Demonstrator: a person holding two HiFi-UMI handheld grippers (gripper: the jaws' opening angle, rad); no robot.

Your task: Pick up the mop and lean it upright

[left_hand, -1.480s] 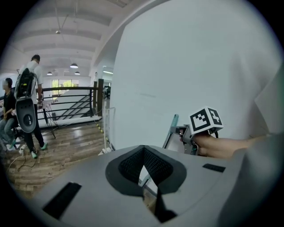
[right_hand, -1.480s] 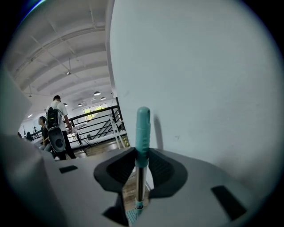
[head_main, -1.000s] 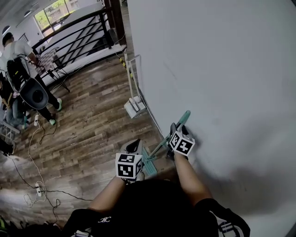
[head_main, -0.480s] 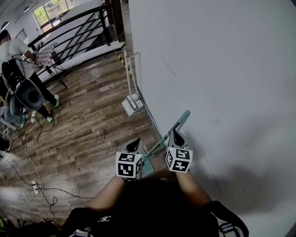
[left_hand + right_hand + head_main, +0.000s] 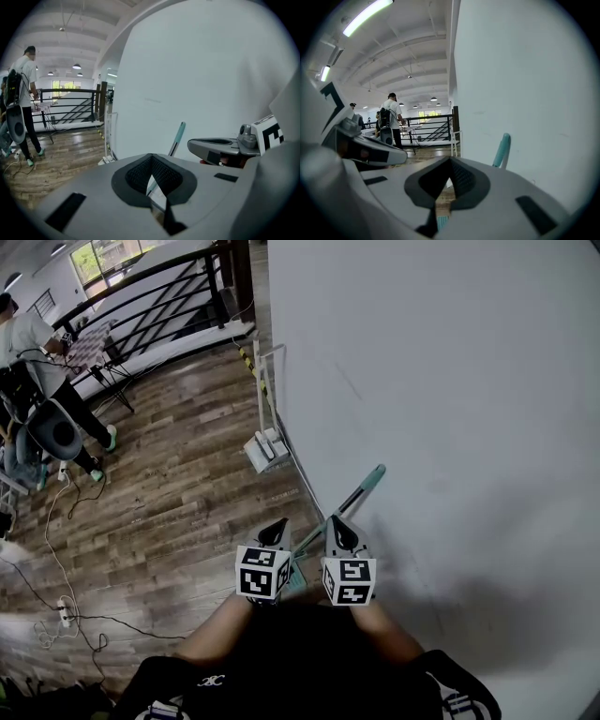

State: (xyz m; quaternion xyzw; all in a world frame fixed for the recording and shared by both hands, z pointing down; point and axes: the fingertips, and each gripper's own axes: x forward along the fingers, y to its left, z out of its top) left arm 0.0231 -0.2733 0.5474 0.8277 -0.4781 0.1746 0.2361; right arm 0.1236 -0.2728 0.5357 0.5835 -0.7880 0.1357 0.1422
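The mop leans against the white wall, its thin shaft rising to a teal grip (image 5: 374,475); its teal head (image 5: 297,578) rests on the wood floor between my two grippers. My right gripper (image 5: 336,524) is shut and holds nothing, just left of the shaft and apart from it. My left gripper (image 5: 275,527) is also shut and empty, beside the right one. In the left gripper view the mop's grip (image 5: 179,130) stands ahead against the wall. In the right gripper view the teal grip (image 5: 502,149) shows to the right of my jaws.
A white long-handled tool (image 5: 265,448) leans on the wall farther along. A black railing (image 5: 159,292) borders the floor at the back. People (image 5: 37,343) stand at the left, and cables (image 5: 66,606) lie on the floor near them.
My right gripper has come off the mop's shaft and drawn back and left, next to the left gripper. The mop stays leaning on the wall.
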